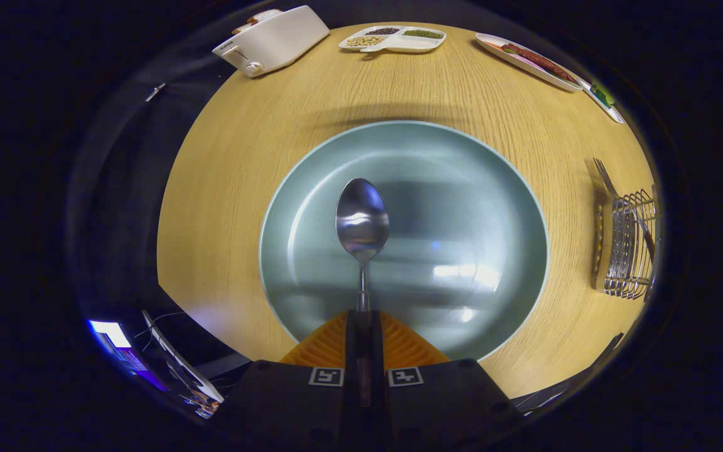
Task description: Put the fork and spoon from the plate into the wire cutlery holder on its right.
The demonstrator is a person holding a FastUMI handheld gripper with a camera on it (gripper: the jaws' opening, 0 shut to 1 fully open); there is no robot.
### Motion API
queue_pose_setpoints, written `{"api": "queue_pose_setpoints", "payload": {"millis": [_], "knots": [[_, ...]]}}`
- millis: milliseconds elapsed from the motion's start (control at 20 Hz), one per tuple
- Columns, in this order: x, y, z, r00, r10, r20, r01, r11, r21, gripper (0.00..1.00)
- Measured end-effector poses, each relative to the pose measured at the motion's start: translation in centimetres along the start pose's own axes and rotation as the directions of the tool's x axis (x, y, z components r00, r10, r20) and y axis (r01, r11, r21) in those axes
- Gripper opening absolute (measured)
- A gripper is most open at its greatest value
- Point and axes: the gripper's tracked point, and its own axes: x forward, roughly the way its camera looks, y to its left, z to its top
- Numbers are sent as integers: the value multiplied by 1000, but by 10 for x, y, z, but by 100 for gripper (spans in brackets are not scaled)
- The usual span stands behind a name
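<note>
Currently the gripper (362, 317) has its two fingers pressed together on the thin handle of a polished stainless-steel spoon (362, 223), pinching it from both sides. The handle runs back between the fingers, and the spoon extends straight ahead of them with its bowl facing up. The bowl sits over the inner surface of a round, pale blue-green ceramic plate (462, 207); whether the spoon touches the plate or is held just above it cannot be determined.

The plate rests on a light wood-grain table (242, 157) and carries nothing else apart from the spoon.

To the right of the plate, well apart from its rim, stands the chrome wire cutlery holder (626, 251). A metal fork (606, 179) is in the holder, with its tines projecting out past the holder's far end.

Beyond the plate, along the far edge of the table, three items are arranged:
- a white plastic toaster (273, 39) with slices of bread in its slots, on the left;
- a white divided dish (394, 39) holding separate portions of pale, dark and green beans, in the middle;
- a white oblong tray (528, 61) with reddish-brown food, on the right.
</note>
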Motion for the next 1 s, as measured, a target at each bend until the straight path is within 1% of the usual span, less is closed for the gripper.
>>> {"api": "queue_pose_setpoints", "payload": {"millis": [200, 350, 450, 550, 600, 750, 900, 1000], "knots": [[-14, 1, 5, 999, 28, 17, -28, 999, 18, 11], [-34, -3, 14, 998, 37, 47, -37, 999, -1, 11], [-43, -6, 18, 997, 54, 55, -55, 998, 14, 11], [-53, -9, 20, 995, 65, 75, -70, 996, 57, 11], [-57, -12, 23, 994, 73, 81, -79, 995, 69, 6], [-66, -18, 22, 993, 85, 79, -91, 992, 83, 6], [-92, -22, 20, 990, 111, 82, -119, 989, 92, 6], [-117, -29, 21, 989, 122, 86, -129, 988, 83, 6]]}}
